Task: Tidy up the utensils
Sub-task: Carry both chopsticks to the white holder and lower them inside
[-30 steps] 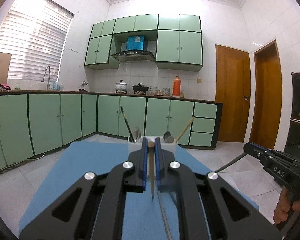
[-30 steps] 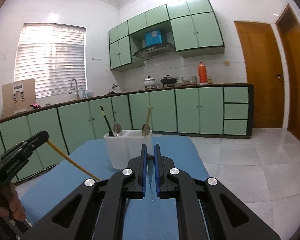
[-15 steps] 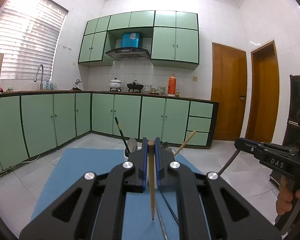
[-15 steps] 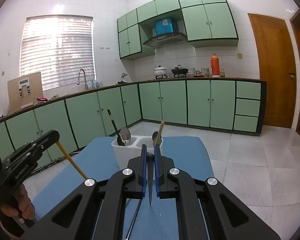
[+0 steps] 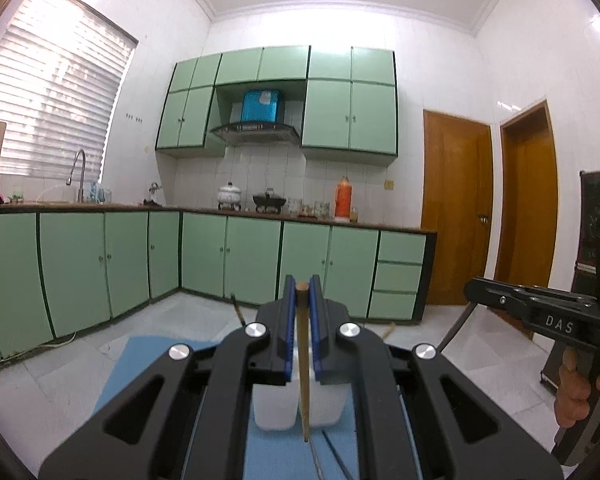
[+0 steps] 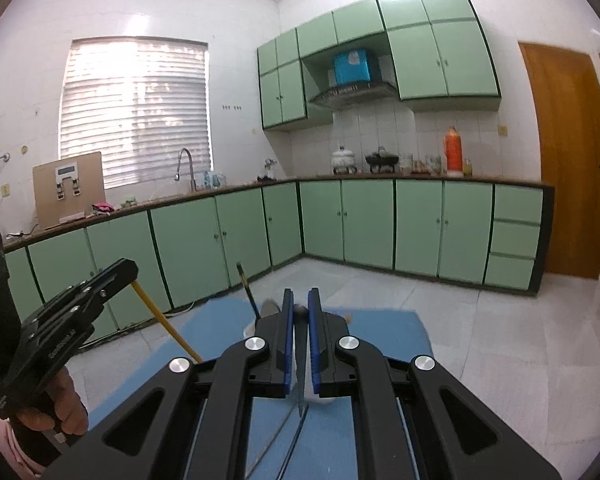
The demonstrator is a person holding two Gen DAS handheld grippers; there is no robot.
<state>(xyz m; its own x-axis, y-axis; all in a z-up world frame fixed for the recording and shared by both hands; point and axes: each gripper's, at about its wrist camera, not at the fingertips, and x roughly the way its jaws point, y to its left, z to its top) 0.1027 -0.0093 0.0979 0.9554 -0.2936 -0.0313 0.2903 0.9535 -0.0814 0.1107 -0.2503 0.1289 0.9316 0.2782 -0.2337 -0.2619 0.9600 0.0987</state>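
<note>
The left gripper (image 5: pixel 302 300) fingers pinch a wooden chopstick (image 5: pixel 303 364); the right gripper (image 6: pixel 299 312) fingers clamp a dark utensil (image 6: pixel 300 364), its type unclear; both largely hide the white holder (image 5: pixel 276 408).

Since a second ago we have lifted both grippers higher above the blue-covered tabletop (image 5: pixel 156 364). In the left wrist view, the white two-compartment plastic utensil holder (image 5: pixel 274 408) now sits low between the arms of the left gripper (image 5: pixel 301 300), mostly hidden behind it, where before it stood beyond the fingertips; the wooden chopstick (image 5: pixel 303 360) we hold now hangs with its tip over the holder's front wall. In the right wrist view, the right gripper (image 6: pixel 300 308) now carries a dark metal utensil (image 6: pixel 300 360) that was not between its fingers a second ago, and the holder has slipped almost out of sight behind it.
</note>
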